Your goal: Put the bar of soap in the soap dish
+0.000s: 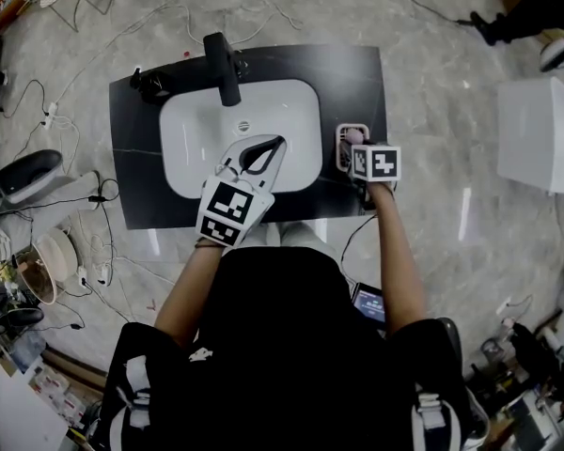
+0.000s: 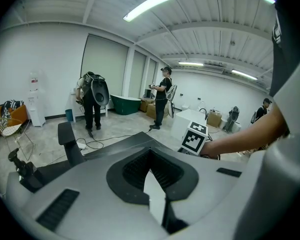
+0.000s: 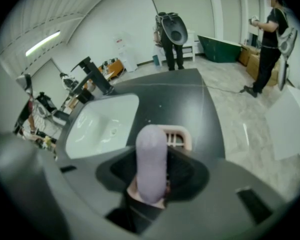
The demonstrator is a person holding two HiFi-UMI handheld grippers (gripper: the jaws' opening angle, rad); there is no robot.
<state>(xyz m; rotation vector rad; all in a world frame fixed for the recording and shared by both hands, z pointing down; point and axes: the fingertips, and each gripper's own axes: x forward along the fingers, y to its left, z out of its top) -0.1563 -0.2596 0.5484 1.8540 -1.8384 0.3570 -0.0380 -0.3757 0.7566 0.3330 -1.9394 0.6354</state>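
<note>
Most of the job is looking done, but the last bit is waiting. The right tool is squeezing the pale purple bar of soap between its two jaws and holding it up on end. The soap is hanging right over the small pink soap dish with slats. I cannot tell if it is touching the dish yet. The jaws are gripping it tight, so the soap is not lying in the dish by itself. I am guessing two small things are waiting to be done: laying the soap down on the slats and opening the jaws.

The soap dish is sitting on the black bench, close to its right edge and just beside the right rim of the white sink. The slats that are showing are holding nothing, and the soap is hiding the rest of the dish. The sink is showing only its little round drain. A tall black tap is standing at the far rim of the sink.

The left tool is hanging over the near side of the sink. Its jaws are pressing together with nothing between them. It is staying well apart from the soap and is not helping with it.
</note>
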